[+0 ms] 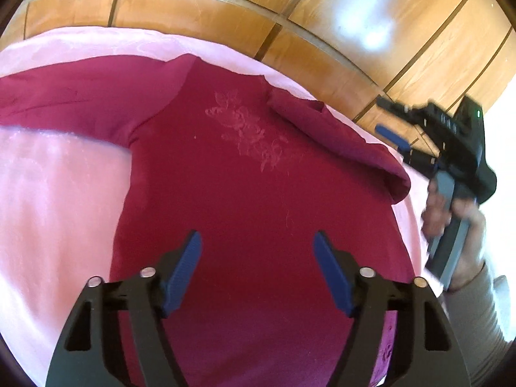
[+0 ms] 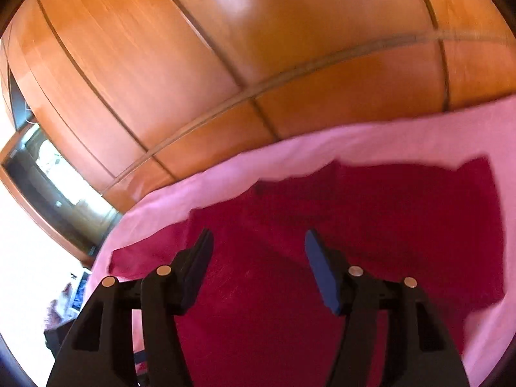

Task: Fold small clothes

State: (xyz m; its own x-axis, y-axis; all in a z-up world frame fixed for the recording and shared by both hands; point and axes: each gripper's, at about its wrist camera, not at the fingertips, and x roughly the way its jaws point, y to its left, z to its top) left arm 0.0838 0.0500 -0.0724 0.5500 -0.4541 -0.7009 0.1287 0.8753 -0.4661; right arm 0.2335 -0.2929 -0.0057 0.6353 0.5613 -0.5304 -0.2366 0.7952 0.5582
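— While the left gripper point(image 1: 258, 242) hangs over the shirt, what do you see between its blue fingers point(image 1: 183, 271)?

— Nothing but cloth lying below them. Its jaws stand well apart and hold nothing. The dark red shirt point(image 1: 245, 200) lies spread flat on a pink sheet point(image 1: 54, 200), with a pale flower print point(image 1: 251, 132) on its chest.

— And the sleeves?

— One sleeve point(image 1: 71, 96) stretches straight out to the left in the left wrist view. The other sleeve point(image 1: 342, 138) is folded in over the body, its cuff end near the right edge of the shirt.

— Where is the right gripper point(image 2: 258, 245)?

— Off the shirt's right side in the left wrist view, blurred, held in a hand point(image 1: 451, 222) with a pale sleeve cuff. In its own view its jaws are parted too, empty, above the red cloth.

— What stands behind?

— Glossy wooden panels point(image 1: 225, 9) with dark seams, just beyond the sheet's far edge.
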